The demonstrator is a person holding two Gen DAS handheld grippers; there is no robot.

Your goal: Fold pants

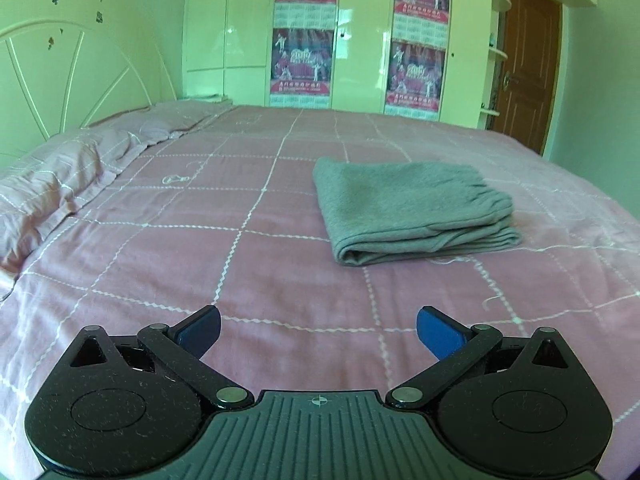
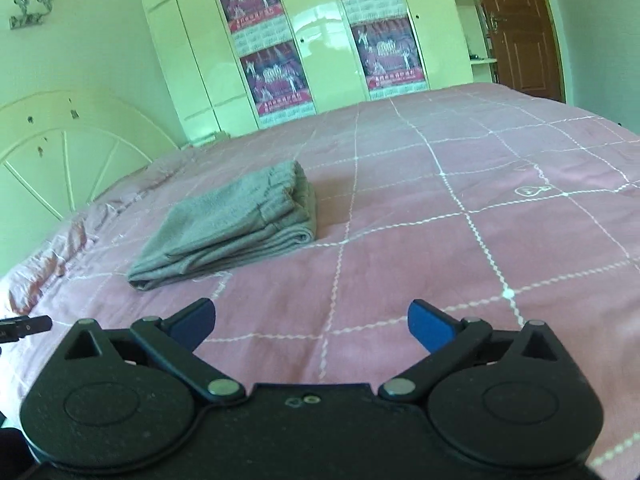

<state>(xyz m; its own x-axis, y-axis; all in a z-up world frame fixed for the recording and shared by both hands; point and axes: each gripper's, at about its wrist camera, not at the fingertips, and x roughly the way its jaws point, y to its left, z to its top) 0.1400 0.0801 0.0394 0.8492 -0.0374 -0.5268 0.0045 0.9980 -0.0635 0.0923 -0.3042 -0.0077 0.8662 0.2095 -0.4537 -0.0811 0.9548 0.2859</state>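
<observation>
A pink checked bedspread (image 1: 168,248) covers the bed, with a cream headboard (image 1: 60,68), postered wardrobe (image 1: 360,32) and brown door (image 1: 524,60) behind.

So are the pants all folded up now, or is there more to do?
It looks done. The grey pants lie on the pink bed cover as a neat stack of layers, waistband on top. Nothing is in hand: the left tool and the right tool are both open, empty and back from the pile. Nothing obvious is left, perhaps only putting the pants away.
</observation>
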